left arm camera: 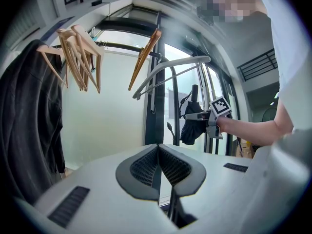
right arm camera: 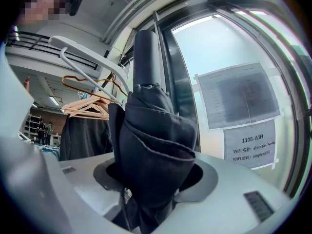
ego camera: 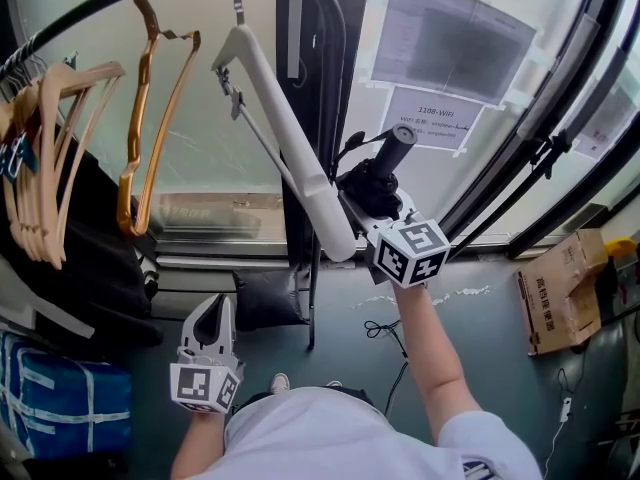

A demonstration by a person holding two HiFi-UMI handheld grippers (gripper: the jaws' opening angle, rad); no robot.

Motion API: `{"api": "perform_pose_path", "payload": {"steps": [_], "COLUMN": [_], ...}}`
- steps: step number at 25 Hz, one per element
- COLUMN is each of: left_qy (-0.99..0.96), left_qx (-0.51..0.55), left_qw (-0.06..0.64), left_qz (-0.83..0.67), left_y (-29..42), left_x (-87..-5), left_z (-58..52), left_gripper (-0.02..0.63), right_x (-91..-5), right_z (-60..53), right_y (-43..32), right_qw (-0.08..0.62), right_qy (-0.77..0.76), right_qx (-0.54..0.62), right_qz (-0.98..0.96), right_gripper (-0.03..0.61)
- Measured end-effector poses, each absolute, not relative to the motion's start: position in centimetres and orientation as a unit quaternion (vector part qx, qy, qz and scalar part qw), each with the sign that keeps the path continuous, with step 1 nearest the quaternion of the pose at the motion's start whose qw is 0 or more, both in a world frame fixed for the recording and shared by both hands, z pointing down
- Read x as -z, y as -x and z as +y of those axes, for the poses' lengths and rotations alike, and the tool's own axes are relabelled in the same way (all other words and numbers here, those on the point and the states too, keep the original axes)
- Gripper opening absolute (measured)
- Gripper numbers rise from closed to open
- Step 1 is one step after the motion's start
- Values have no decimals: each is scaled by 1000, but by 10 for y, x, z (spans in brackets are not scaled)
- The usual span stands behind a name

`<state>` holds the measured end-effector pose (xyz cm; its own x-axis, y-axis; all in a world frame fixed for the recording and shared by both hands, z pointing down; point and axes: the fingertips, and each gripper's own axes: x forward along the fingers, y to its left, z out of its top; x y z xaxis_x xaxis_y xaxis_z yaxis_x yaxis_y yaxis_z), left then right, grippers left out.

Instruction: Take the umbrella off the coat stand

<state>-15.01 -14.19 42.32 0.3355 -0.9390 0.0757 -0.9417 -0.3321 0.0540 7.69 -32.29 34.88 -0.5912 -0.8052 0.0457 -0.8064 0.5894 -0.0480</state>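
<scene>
- Right gripper (right arm camera: 155, 179): jaws clenched on the folded black umbrella (ego camera: 372, 183). Dark fabric bulges between and over both pads in the right gripper view.
- The umbrella stands upright with its cylindrical handle (ego camera: 396, 146) on top. It is held at about the height of the coat rail's hangers, just beside the coat stand's dark upright post (ego camera: 300, 78).
- A thin strap loop (ego camera: 351, 148) curves off near the handle. Whether it hangs on any hook cannot be told.
- Left gripper (left arm camera: 159, 152): jaws pressed together with nothing between them. It is held low at the person's left side, well apart from the umbrella.
- A white hanger (ego camera: 285, 143) hangs from the rail. Its lower arm passes just in front of the right gripper in the head view.
- A bunch of wooden hangers (ego camera: 55, 158) and a dark garment (ego camera: 85, 248) are on the rail to the left.
- Two paper notices (ego camera: 432, 118) are on the window behind the umbrella.
- A cardboard box (ego camera: 555, 293) is on the floor at the right, and a blue bag (ego camera: 60, 398) at the lower left.
</scene>
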Motion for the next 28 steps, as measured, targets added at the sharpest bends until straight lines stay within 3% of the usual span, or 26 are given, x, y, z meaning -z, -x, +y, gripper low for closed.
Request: {"api": "perform_pose_path", "payload": {"steps": [28], "left_qy": [-817], "left_qx": [-13], "left_qw": [46], "left_qz": [-574], "left_y": [152], "left_x": [-424], "left_z": [-136], "left_gripper": [27], "right_x": [-315], "right_z": [-323], "right_y": [-93], "right_qw": [-9], "right_qy": [-464], "right_qx": [-9], "right_qz": [-886], "right_gripper": [256]}}
